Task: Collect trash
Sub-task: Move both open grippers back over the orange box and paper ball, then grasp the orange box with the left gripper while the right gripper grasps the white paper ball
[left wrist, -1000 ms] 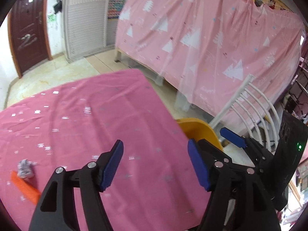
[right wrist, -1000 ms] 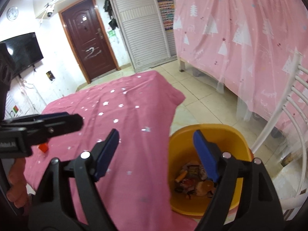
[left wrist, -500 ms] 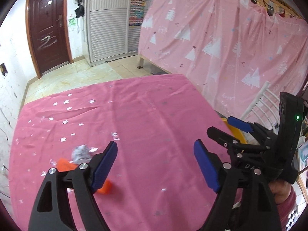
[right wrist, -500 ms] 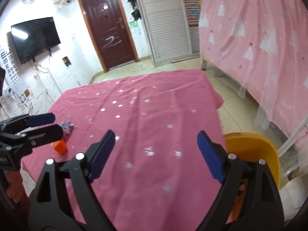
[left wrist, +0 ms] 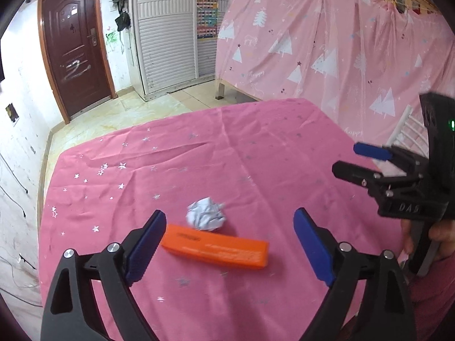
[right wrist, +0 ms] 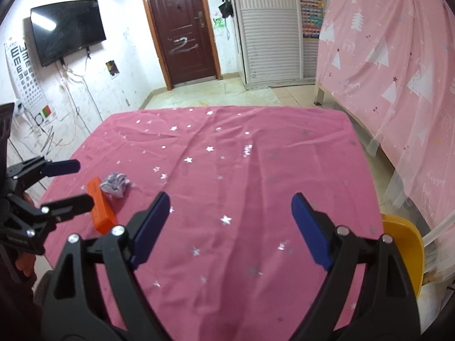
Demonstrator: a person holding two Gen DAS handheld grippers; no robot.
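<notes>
Now my left gripper (left wrist: pixel 229 244) hovers over the pink tablecloth (left wrist: pixel 256 147), jaws opening around nothing (both pads clear), with the orange box (left wrist: pixel 216 246) and crumpled paper (left wrist: pixel 206 217) just beyond them; my right gripper (right wrist: pixel 230 227) gapes, empty, near the yellow bin (right wrist: pixel 403 250).

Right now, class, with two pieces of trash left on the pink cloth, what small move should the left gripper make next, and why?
Probably lower the left gripper onto the orange box. Its jaws are opening with nothing between them, and the box lies just beyond its fingertips, beside the crumpled paper. The right gripper is open over bare cloth.
</notes>
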